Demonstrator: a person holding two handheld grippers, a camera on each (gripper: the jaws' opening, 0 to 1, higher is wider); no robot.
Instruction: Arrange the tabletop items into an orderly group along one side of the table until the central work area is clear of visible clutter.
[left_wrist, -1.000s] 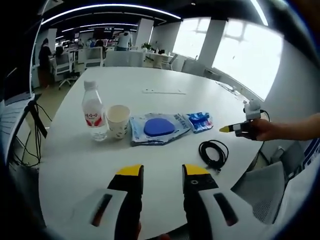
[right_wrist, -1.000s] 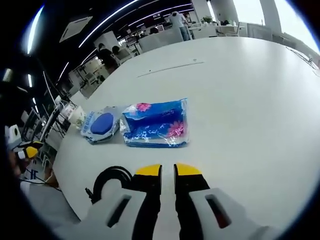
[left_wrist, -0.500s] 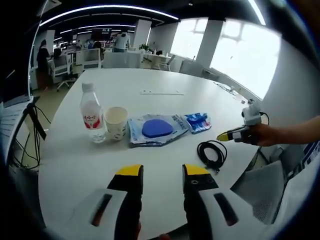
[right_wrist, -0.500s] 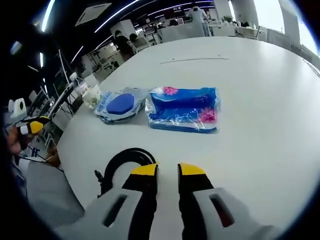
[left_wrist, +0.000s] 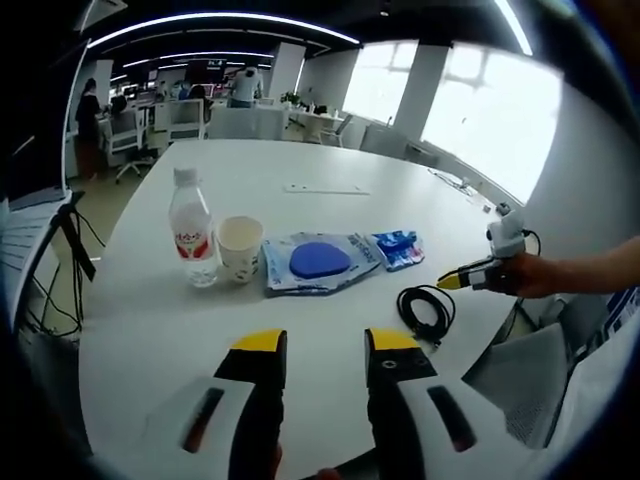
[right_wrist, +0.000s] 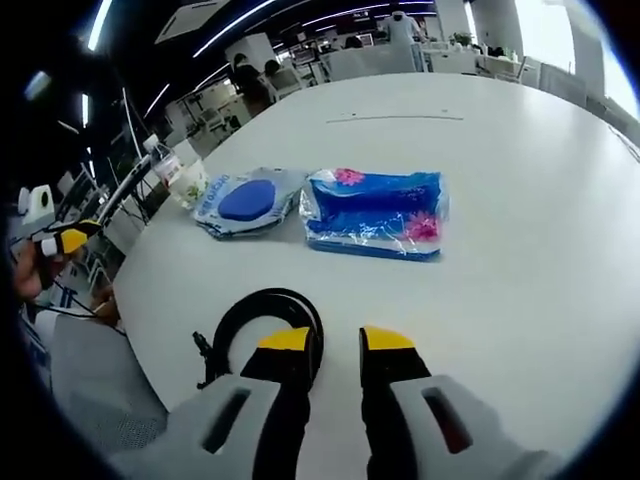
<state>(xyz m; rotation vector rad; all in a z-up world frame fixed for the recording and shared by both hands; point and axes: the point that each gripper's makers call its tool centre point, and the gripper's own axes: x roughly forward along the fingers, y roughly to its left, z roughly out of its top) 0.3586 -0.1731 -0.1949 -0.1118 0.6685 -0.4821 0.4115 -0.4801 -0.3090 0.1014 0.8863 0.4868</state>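
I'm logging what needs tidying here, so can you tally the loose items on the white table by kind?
Water bottle: 1
Paper cup: 1
Clear packet with a blue disc: 1
Blue tissue pack: 1
Coiled black cable: 1
Total: 5

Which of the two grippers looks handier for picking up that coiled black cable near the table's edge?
Right, probably. The right gripper hangs with open jaws just beside the coiled black cable, while the left gripper sits farther back, with bare white table between it and the cable.
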